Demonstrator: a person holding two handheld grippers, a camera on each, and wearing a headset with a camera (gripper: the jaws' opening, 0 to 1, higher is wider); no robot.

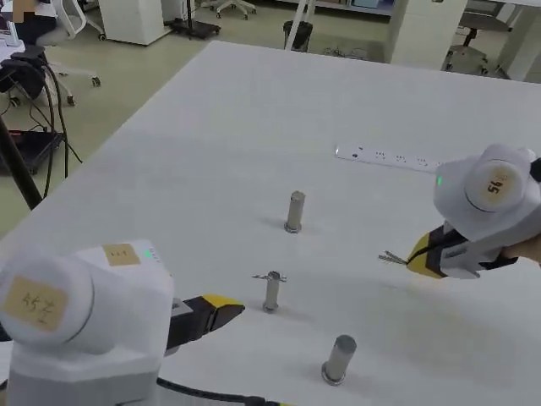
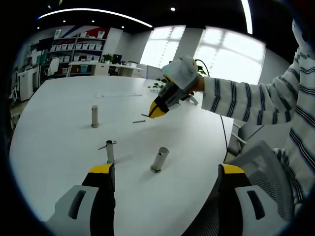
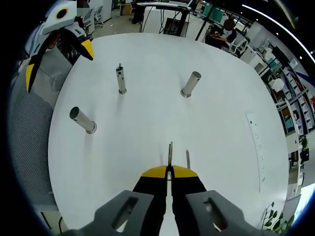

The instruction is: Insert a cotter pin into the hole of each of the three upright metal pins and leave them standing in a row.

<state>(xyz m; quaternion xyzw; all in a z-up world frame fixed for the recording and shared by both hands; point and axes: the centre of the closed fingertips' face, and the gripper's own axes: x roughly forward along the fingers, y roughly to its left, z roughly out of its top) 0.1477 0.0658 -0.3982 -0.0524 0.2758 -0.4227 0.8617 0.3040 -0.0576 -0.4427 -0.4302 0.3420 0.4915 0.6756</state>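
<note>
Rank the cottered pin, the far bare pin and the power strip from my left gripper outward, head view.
1. Cottered pin, just beside the left gripper.
2. Far bare pin, mid-table beyond it.
3. Power strip, far right.

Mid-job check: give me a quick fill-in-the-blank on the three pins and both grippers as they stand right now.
1. The far metal pin and near metal pin are bare; the inserted cotter pin sits in the ___ one.
2. The right gripper has its jaws shut on a ___.
3. The left gripper holds nothing; its jaws stand ___.

Missing words: middle; cotter pin; open.
</note>
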